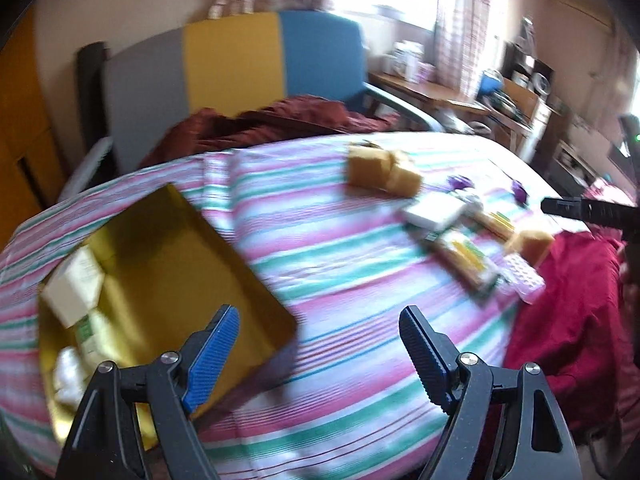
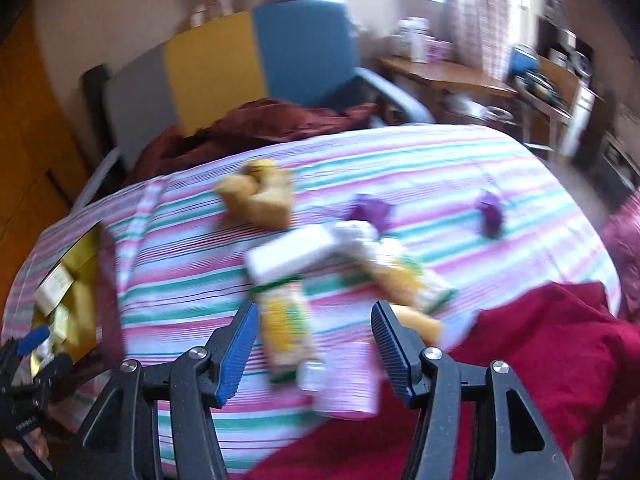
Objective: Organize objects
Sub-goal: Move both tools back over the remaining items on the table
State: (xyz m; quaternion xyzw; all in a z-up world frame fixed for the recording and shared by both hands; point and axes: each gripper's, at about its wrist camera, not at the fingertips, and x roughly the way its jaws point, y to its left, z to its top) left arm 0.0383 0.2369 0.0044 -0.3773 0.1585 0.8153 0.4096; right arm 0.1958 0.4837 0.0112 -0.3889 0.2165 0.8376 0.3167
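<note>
A gold tray lies on the striped bedcover at the left and holds a cream box and other small white packs. My left gripper is open and empty, just right of the tray's near corner. My right gripper is open and empty, hovering over a yellow-green packet in a pile with a white box and another packet. Yellow sponges and two purple items lie farther back. The pile also shows in the left wrist view.
The striped bedcover spans both views. A dark red cloth lies at the near right, a maroon garment at the far side. A grey, yellow and blue chair stands behind; a cluttered wooden desk is at the right.
</note>
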